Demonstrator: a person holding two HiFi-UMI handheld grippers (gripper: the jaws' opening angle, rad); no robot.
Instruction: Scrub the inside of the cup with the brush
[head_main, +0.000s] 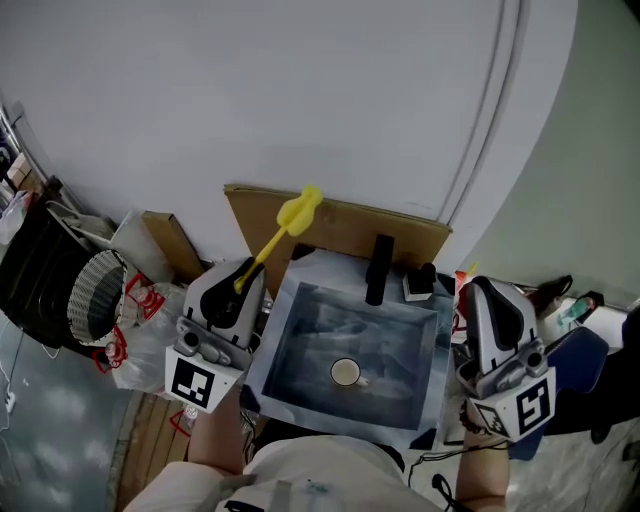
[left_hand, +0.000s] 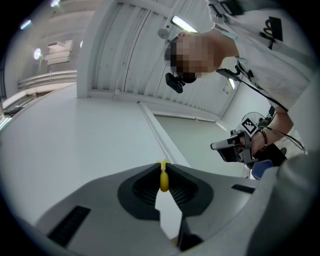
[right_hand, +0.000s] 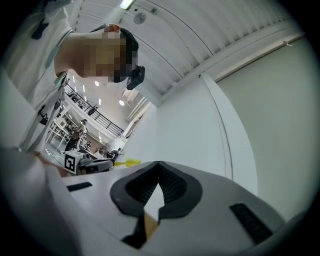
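Left gripper is clamping the yellow brush by its handle, jaws pinched tight on it in the left gripper view, with the handle end showing right between the pads. The brush is pointing up and away from the person, bristle head up in front of the cardboard sheet that is leaning on the wall. Right gripper is sitting closed and empty, jaw tips meeting with nothing between them in its own view. It is hanging over the right side of the sink, well apart from the brush. Both grippers are tilting upward, each one's camera looking at wall and ceiling. The cup is standing upright on the sink floor near the front, mouth up, neither gripper touching it. The black faucet is rising at the back edge of the sink. A wire basket is sitting on the floor off to the left.
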